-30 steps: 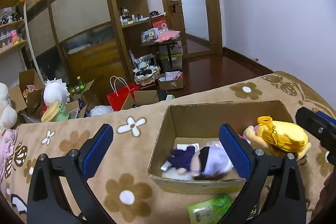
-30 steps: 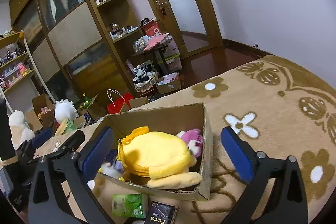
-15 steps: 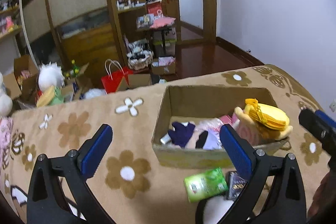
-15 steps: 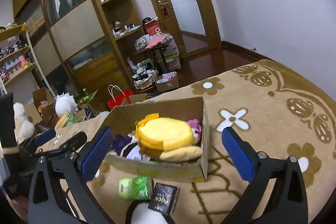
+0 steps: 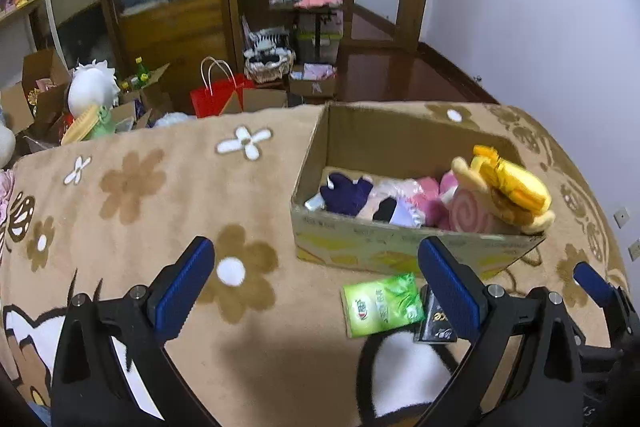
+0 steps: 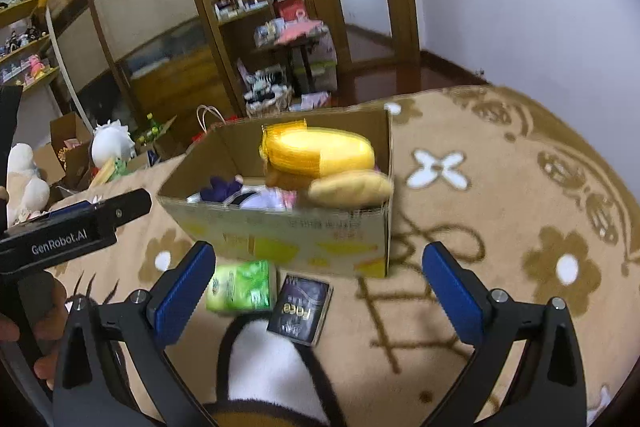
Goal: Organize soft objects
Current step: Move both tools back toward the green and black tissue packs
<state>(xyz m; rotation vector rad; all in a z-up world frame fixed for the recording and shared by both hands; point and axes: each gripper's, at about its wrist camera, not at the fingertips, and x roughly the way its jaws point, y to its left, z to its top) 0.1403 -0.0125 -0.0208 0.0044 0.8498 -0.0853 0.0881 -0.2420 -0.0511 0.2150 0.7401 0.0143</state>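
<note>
While both grippers hang over the flowered blanket [image 5: 168, 187] with nothing between their fingers, the left gripper [image 5: 316, 287] and the right gripper [image 6: 320, 287] each have jaws wide apart. Just beyond them sits the cardboard box [image 5: 400, 251], holding a yellow plush [image 5: 508, 187], a pink swirl plush [image 5: 472, 215] and a dark purple toy [image 5: 348, 193]. Near the box's front wall lie 2 packets side by side: a green tissue pack [image 6: 240, 287] on the left, a dark packet [image 6: 302, 309] on the right.

Cardboard box [image 5: 384, 255] holds plush toys [image 5: 496, 195]; left gripper [image 5: 316, 287] jaws apart.
</note>
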